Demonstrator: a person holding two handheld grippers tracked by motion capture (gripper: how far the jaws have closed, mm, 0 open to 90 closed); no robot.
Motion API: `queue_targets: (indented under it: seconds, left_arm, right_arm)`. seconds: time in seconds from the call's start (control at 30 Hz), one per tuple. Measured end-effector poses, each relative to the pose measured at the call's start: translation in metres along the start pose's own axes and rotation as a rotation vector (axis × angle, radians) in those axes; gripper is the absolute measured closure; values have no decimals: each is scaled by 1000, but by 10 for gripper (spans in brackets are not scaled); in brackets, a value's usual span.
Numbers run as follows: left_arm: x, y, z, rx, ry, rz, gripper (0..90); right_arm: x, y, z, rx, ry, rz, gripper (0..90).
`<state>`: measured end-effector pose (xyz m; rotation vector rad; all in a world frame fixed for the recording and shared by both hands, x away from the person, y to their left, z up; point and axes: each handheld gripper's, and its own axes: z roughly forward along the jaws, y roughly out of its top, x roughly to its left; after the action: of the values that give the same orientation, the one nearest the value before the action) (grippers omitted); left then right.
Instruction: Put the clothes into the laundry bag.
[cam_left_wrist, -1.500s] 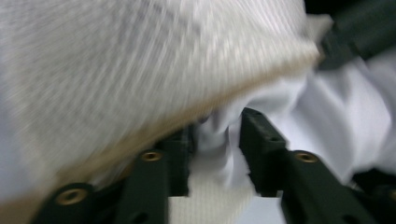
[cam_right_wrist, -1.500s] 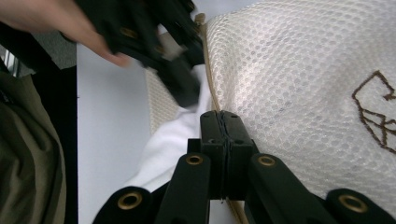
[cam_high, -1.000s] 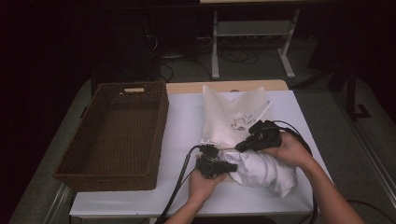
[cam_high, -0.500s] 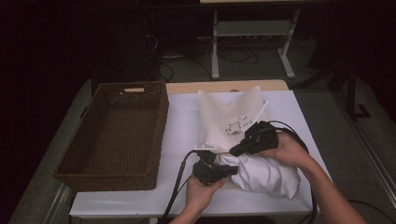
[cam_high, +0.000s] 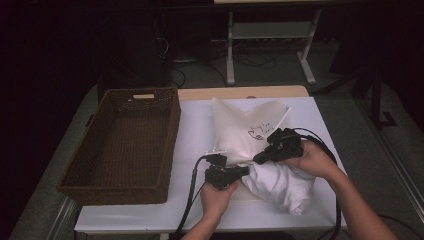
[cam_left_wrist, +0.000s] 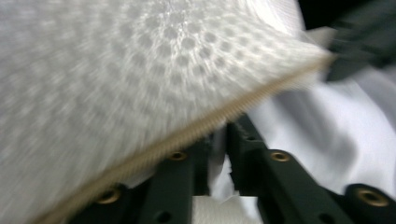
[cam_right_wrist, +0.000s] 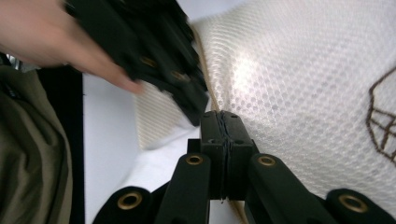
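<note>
- High view, left tongs (cam_high: 242, 171): my jaws have just been opening a little from a tighter pinch. Only a narrow gap so far, with white garment (cam_high: 280, 182) cloth in it.
- High view, right tongs (cam_high: 257, 160): jaws fully closed at the mouth edge of the mesh bag (cam_high: 240, 130), just beside the left tongs.
- High view, placement: the bag lies on the white table (cam_high: 195, 125), right of the wicker basket (cam_high: 172, 135). The garment is bunched at the bag's near end, much where it was a second ago. I judge it mostly outside the bag, so the stuffing is far from done.
- Left gripper view: left tongs (cam_left_wrist: 218, 140) nearly together, a fold of garment (cam_left_wrist: 327, 135) between them. The bag (cam_left_wrist: 140, 70) hangs above, honeycomb weave, beige zip edge (cam_left_wrist: 210, 126).
- Right gripper view: right tongs (cam_right_wrist: 223, 121) pressed flat together on the bag (cam_right_wrist: 303, 70) rim. White mesh with a brown line drawing (cam_right_wrist: 383, 121); left tongs (cam_right_wrist: 159, 60) close by.
</note>
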<state>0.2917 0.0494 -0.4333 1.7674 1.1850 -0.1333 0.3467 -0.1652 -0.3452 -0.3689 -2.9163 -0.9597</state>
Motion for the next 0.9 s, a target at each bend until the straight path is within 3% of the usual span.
queue_targets:
  seconds: [0.03,0.07,0.17,0.27,0.33,0.37,0.43,0.47,0.57,0.63,0.7,0.73,0.77,0.9]
  left_arm:
    - [-1,0,-3,21,-5,14,744]
    - [-3,-3,-11,40,3,50,661]
    - [-6,-6,-21,57,-10,61,602]
    - [-12,-10,-27,85,-64,40,485]
    - [-24,-15,-17,124,-113,41,449]
    - [-24,-15,-17,124,-113,41,431]
    - [-29,-16,-2,178,-158,14,379]
    - [-32,-15,11,191,-165,-16,351]
    - [-33,-12,21,194,-163,-26,351]
    - [-32,-8,31,198,-172,-50,357]
    - [-30,-4,38,181,-157,-34,555]
    - [-27,-2,41,137,-143,18,696]
    - [-27,-2,41,137,-143,18,801]
    - [-27,0,35,94,-107,85,851]
  right_arm:
    - [-3,-3,2,-7,3,14,887]
    - [-6,-8,3,-24,10,28,887]
    - [-5,-7,4,-26,7,28,887]
    - [-5,-3,4,-32,-2,19,887]
    - [-5,0,5,-29,-5,19,887]
    - [-5,0,5,-29,-5,19,887]
    - [-4,2,8,-21,-4,11,887]
    - [-4,2,9,-20,-4,10,886]
    - [-4,1,9,-20,-7,11,886]
    - [-4,1,9,-20,-9,12,887]
    - [-4,1,8,-21,-13,8,886]
    - [-4,0,8,-28,-15,9,886]
    - [-4,0,8,-28,-15,9,886]
    - [-1,-5,4,-41,-19,5,886]
